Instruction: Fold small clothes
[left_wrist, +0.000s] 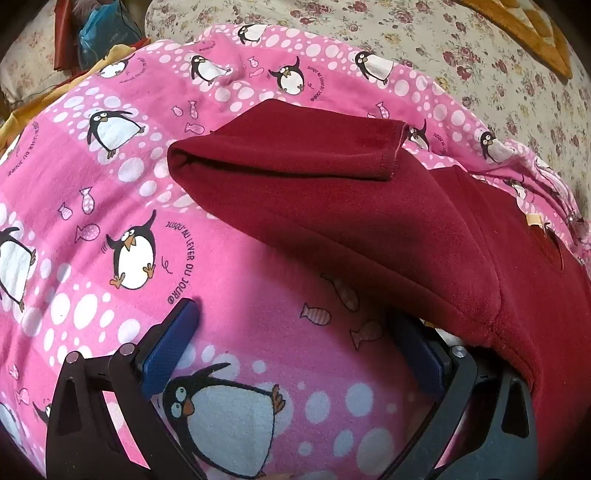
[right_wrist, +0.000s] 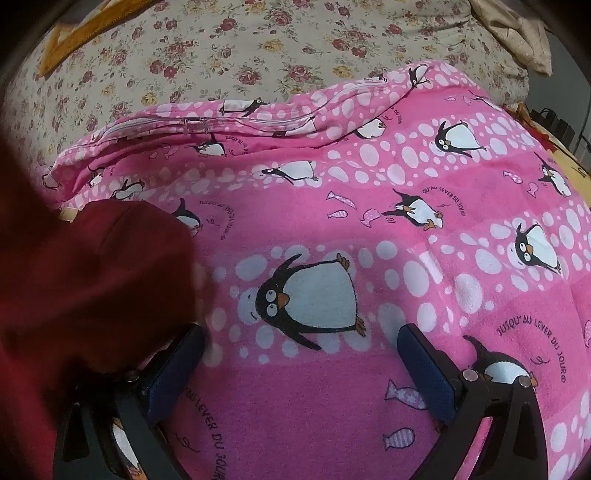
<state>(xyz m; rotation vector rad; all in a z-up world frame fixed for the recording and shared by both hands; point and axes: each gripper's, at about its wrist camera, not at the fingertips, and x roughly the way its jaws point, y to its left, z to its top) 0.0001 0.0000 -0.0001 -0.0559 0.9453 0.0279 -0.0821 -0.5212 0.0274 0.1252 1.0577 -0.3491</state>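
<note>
Only the left view shows the red garment's folded sleeve.

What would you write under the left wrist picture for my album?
Open left gripper hovering over a pink penguin blanket, beside a dark red fleece top.

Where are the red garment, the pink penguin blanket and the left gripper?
red garment (left_wrist: 369, 236): left wrist view, middle of its body.
pink penguin blanket (left_wrist: 110, 177): left wrist view, bare patch.
left gripper (left_wrist: 295, 325): left wrist view, midway between its fingertips.
</note>
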